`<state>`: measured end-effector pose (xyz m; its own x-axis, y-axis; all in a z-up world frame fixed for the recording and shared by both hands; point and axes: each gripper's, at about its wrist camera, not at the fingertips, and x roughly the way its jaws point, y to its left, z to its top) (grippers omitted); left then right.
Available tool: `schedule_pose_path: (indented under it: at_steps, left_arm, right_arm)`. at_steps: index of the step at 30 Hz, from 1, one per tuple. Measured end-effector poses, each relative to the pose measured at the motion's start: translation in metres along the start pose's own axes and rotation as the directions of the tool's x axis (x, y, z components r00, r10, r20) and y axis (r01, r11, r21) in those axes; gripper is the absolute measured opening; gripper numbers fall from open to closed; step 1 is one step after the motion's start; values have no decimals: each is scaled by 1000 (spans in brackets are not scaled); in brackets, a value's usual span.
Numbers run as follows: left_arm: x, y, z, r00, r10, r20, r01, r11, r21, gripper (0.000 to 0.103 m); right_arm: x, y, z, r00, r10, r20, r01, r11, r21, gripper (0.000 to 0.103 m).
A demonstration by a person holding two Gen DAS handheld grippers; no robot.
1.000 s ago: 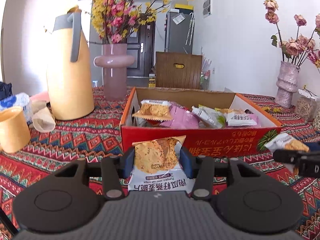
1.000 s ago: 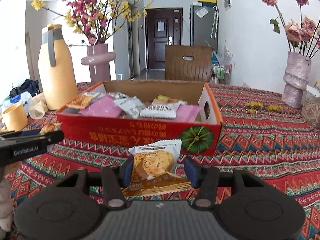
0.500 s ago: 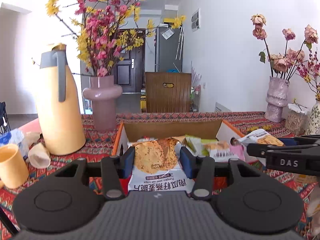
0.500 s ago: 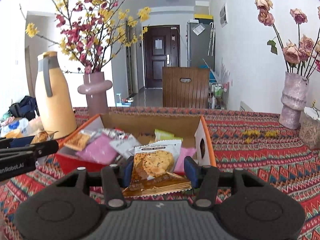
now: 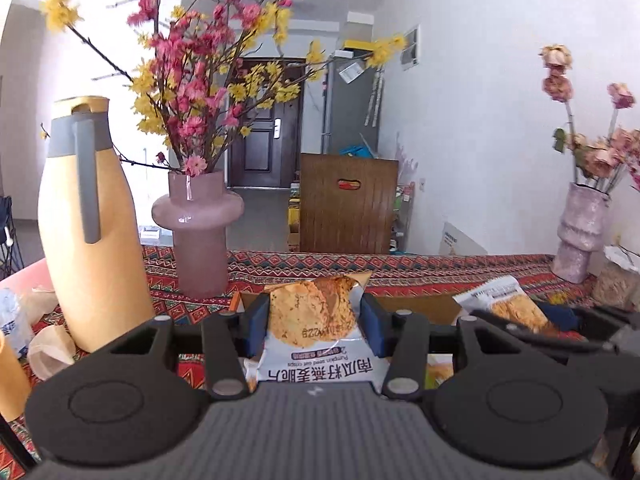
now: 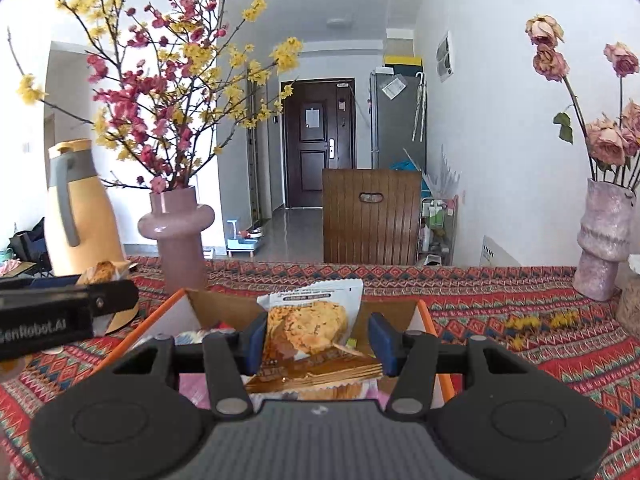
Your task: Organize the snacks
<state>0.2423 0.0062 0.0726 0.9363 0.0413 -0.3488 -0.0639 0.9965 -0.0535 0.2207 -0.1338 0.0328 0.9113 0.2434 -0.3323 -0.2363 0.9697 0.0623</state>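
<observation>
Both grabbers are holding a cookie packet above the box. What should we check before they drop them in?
1. Left gripper shut on the crisp packet: ok.
2. Right gripper shut on the cookie packet: ok.
3. Right packet above the open cardboard box: ok.
4. Left packet above the box: cannot tell, the gripper hides most of it.
5. Room among the snacks already inside: cannot tell.
6. Pink vase and yellow jug stand apart from the box: ok.
</observation>
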Motion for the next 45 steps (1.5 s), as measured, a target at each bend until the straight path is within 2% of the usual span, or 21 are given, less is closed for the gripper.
schedule_pose_path:
  at_steps: [4,6,11,22,24,26,27,28,29,32,33,45]
  left_arm:
    - [26,6,-6,1000,24,-13,-24,999,-39,49]
    - [35,9,-14,1000,21,-14,-21,999,-46,49]
    - [55,13,-26,998,30,-61,-31,999,-25,49]
    - [63,15,-33,995,10,-100,-13,999,-30,51]
    - [61,16,-33,996,2,-93,-5,999,-34,58]
    - [57,17,-32,997,0,-72,-3,999,-42,80]
    - [55,18,-30,998,-1,-63,-2,999,-45,86]
    - [54,18,-29,998,-2,-59,-1,999,-48,96]
    - [52,19,-28,999,-2,-53,-1,998,-56,103]
    - [46,20,-26,999,-2,-45,-1,998,-66,103]
    - [45,21,-26,999,-4,-43,1,998,-69,103]
    - [26,20,-20,1000,-3,-24,2,998,-69,103]
  right_arm:
    - [26,-4,-6,1000,-19,11,19,1000,11,52]
    - [34,-9,-15,1000,10,22,-10,1000,17,52]
    - [50,-15,-25,1000,10,-15,-10,1000,27,52]
    - [60,-15,-34,998,-11,-54,12,1000,27,52]
    - [61,-16,-35,998,-16,-65,18,999,26,52]
    - [62,-17,-36,996,-18,-83,20,999,32,53]
    - [62,-18,-36,996,-20,-89,23,999,37,54]
    - [61,-20,-36,995,-18,-96,22,999,43,62]
    - [60,-21,-36,995,-14,-100,19,998,52,74]
    - [55,-20,-35,995,-10,-98,15,998,53,98]
    - [55,-19,-36,995,-16,-101,21,999,50,101]
    - [45,-19,-30,995,-36,-95,40,998,44,103]
